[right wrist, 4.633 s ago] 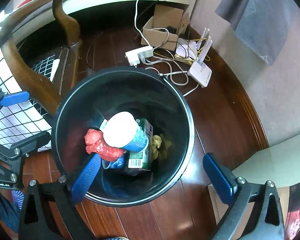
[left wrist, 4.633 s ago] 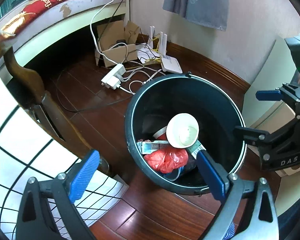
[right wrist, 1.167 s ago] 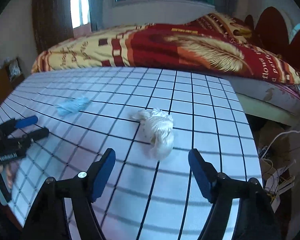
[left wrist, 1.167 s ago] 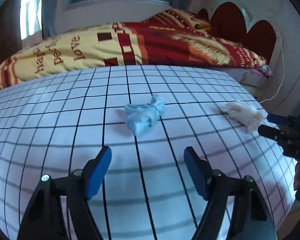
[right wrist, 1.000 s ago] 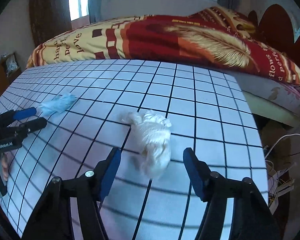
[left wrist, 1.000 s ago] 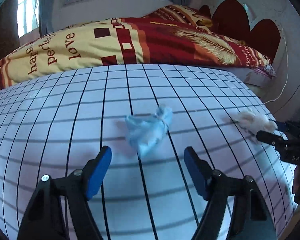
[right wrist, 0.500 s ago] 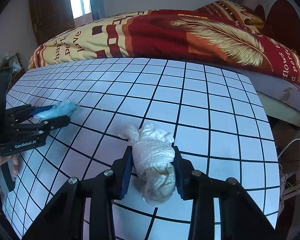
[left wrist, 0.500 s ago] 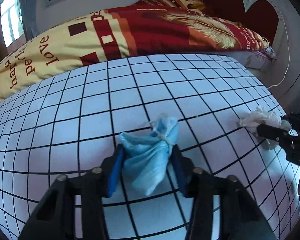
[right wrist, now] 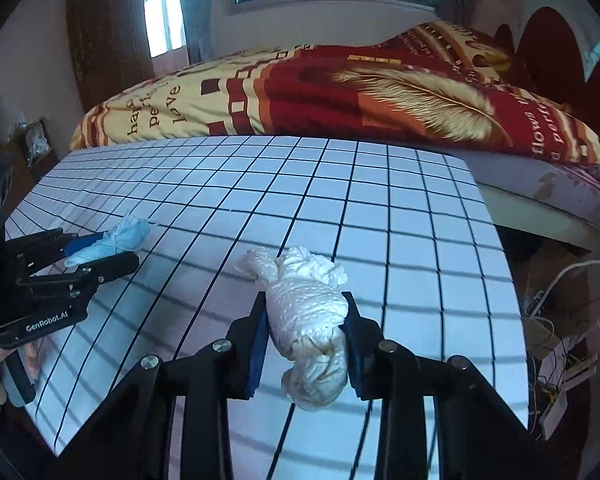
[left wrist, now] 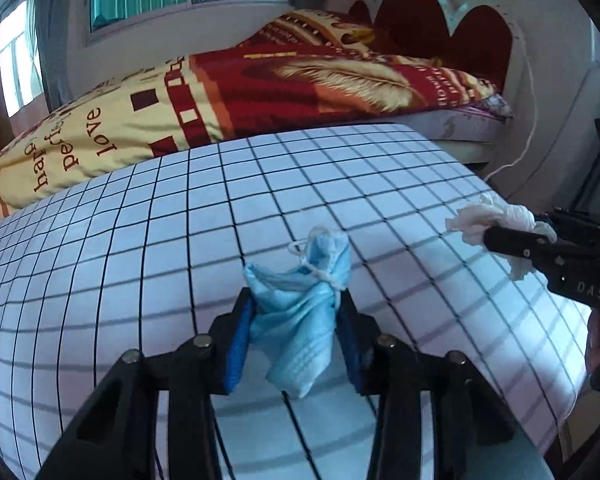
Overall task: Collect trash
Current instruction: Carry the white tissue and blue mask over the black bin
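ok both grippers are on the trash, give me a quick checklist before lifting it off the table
1. Left gripper shut on the blue face mask: ok.
2. Right gripper shut on the white tissue wad: ok.
3. Mask's loose ear loop free of the gripper: cannot tell.
4. Tissue's hanging lower end off the checked tablecloth: cannot tell.
5. Trash bin in view for the drop: not ok, neither view shows it.

Counting what's showing up here: two grippers, the left gripper (left wrist: 296, 320) and the right gripper (right wrist: 305, 338), each one squeezing a single piece of trash. That's making two bits of trash total, one crumpled blue face mask (left wrist: 300, 312) and one wadded white tissue (right wrist: 310, 330). One grid-patterned tabletop (right wrist: 380, 216) is sitting under it all, and one bed (right wrist: 340, 92) is sitting behind.
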`<state>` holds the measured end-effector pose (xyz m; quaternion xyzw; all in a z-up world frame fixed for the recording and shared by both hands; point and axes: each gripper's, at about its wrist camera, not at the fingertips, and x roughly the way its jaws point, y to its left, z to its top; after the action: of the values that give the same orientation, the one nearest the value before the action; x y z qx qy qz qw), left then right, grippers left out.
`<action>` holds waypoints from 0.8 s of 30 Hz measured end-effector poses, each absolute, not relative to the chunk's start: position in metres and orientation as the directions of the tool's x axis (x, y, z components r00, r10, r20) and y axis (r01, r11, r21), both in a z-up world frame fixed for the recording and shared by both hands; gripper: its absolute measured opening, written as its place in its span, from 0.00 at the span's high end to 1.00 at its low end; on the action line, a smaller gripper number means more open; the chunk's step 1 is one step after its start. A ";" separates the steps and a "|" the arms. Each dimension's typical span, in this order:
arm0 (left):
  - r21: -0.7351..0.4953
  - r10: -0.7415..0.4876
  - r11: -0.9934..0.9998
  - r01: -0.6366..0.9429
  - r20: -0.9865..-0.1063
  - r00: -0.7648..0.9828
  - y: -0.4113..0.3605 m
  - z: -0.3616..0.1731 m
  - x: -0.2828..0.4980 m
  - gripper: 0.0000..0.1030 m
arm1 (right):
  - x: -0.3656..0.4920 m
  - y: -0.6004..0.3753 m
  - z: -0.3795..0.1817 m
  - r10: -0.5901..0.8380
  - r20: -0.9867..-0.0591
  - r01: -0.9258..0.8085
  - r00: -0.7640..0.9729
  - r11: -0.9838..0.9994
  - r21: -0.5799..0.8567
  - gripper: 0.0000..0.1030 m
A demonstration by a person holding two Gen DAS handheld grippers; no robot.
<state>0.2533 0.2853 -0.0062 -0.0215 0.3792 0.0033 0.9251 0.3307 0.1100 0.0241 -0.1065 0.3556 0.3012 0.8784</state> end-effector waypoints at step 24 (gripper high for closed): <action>-0.031 -0.084 0.996 0.083 -0.623 0.778 0.168 0.021 0.145 0.60 | 0.179 -0.015 0.054 0.449 -0.582 -0.529 0.678 0.848 0.039 0.65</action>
<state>0.1449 0.1682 0.0210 -0.0009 0.3303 -0.0443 0.9428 0.1786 -0.0149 0.0539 -0.0664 0.2992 0.2676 0.9135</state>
